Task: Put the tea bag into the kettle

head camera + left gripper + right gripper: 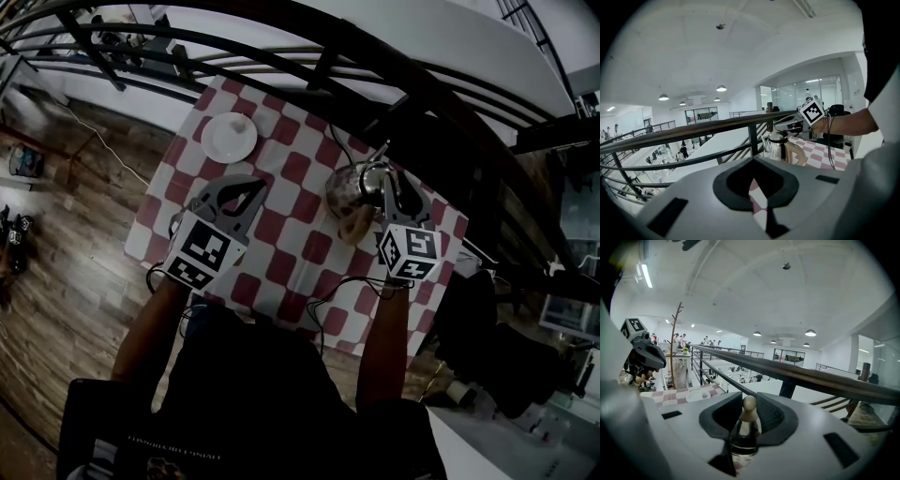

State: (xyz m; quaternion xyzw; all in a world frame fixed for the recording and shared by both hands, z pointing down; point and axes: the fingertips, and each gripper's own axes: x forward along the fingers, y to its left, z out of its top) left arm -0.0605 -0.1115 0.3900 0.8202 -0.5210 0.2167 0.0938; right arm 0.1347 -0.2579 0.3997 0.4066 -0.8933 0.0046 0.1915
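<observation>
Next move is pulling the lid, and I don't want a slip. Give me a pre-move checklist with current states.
1. Grip: right gripper jaws closed round the lid knob: ok.
2. Spare hand: left gripper jaws together, nothing between: ok.
3. The kettle stands upright on the table: ok.
4. Kettle open: not ok, lid sits on it.
5. Tea bag located: cannot tell; a small speck on the plate may be it.

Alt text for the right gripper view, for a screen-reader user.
The right gripper, jaws shut around the beige knob of the kettle lid, fills the lower frame. Behind it a dark railing crosses a bright open hall; at left, a white plate sits on the checked tablecloth.
</observation>
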